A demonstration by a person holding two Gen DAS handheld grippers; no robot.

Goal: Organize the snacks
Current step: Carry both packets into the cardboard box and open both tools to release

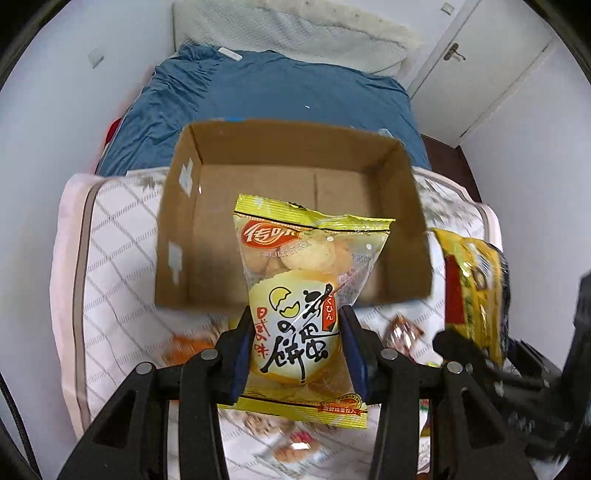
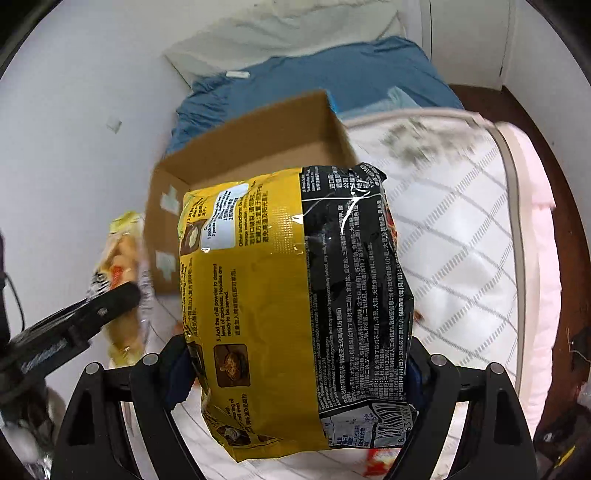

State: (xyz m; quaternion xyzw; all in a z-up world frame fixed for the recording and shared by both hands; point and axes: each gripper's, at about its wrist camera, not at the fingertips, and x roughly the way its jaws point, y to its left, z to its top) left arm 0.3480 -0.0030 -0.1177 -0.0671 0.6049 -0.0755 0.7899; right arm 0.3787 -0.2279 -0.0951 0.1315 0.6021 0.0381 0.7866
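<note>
My left gripper point(image 1: 295, 350) is shut on a yellow biscuit packet point(image 1: 299, 295) and holds it upright just in front of an open cardboard box point(image 1: 184, 221) that looks empty. My right gripper point(image 2: 299, 365) is shut on a large yellow and black noodle packet point(image 2: 295, 302), held above the mattress, right of the box point(image 2: 258, 136). The noodle packet also shows at the right of the left wrist view point(image 1: 472, 288). The left gripper and biscuit packet point(image 2: 122, 280) show at the left of the right wrist view.
The box sits on a white quilted mattress point(image 1: 107, 258). Several small loose snacks point(image 1: 402, 332) lie on it near the grippers. A blue duvet point(image 1: 258, 92) and a white pillow point(image 1: 295, 33) lie behind the box. A wall stands left, a door point(image 1: 491, 74) back right.
</note>
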